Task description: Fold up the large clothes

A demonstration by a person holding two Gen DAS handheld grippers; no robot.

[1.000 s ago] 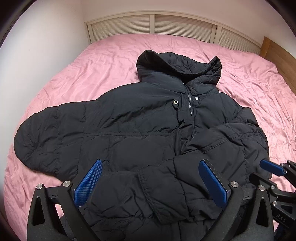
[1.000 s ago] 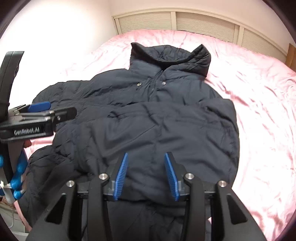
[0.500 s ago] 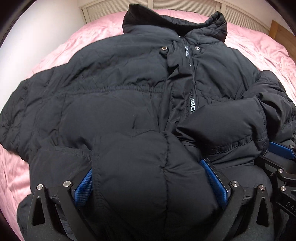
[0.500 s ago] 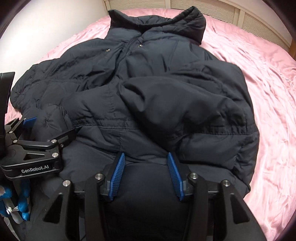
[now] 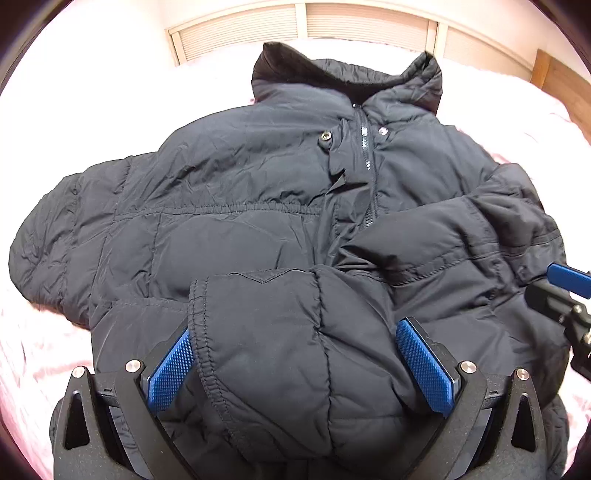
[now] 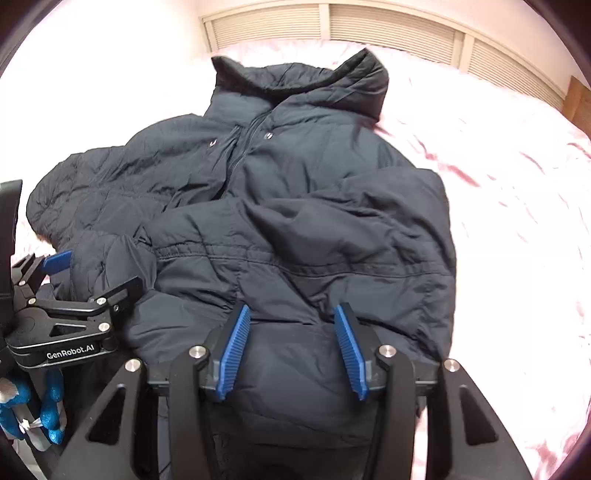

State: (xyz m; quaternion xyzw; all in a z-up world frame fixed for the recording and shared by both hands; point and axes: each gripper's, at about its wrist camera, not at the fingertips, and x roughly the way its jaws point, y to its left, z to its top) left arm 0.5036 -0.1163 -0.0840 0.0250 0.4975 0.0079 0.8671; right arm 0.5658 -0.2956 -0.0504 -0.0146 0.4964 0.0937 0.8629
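Note:
A black puffer jacket [image 5: 240,184] lies front up on a pink bed [image 5: 37,350], collar toward the far wall. My left gripper [image 5: 297,363] stands wide, low over the near part of the jacket. A sleeve cuff [image 5: 277,332] bulges up between its blue pads [image 5: 170,369]. In the right wrist view the jacket [image 6: 314,184] shows one sleeve folded across the body. My right gripper [image 6: 293,350] sits over the near hem, jaws partly apart, with hem fabric lying between the pads and not pinched. The left gripper [image 6: 92,275] shows at the left there.
A louvred panel [image 5: 369,26] runs along the wall behind the bed, with a wooden board [image 5: 561,88] at the right. Bare pink sheet [image 6: 517,221] spreads right of the jacket. A blue-gloved hand [image 6: 22,413] holds the left gripper. One right gripper finger [image 5: 569,277] shows at the right edge.
Both grippers have come down close onto the jacket. The left one now has the sleeve cuff between its pads. The right jaws stand slightly wider than a second ago.

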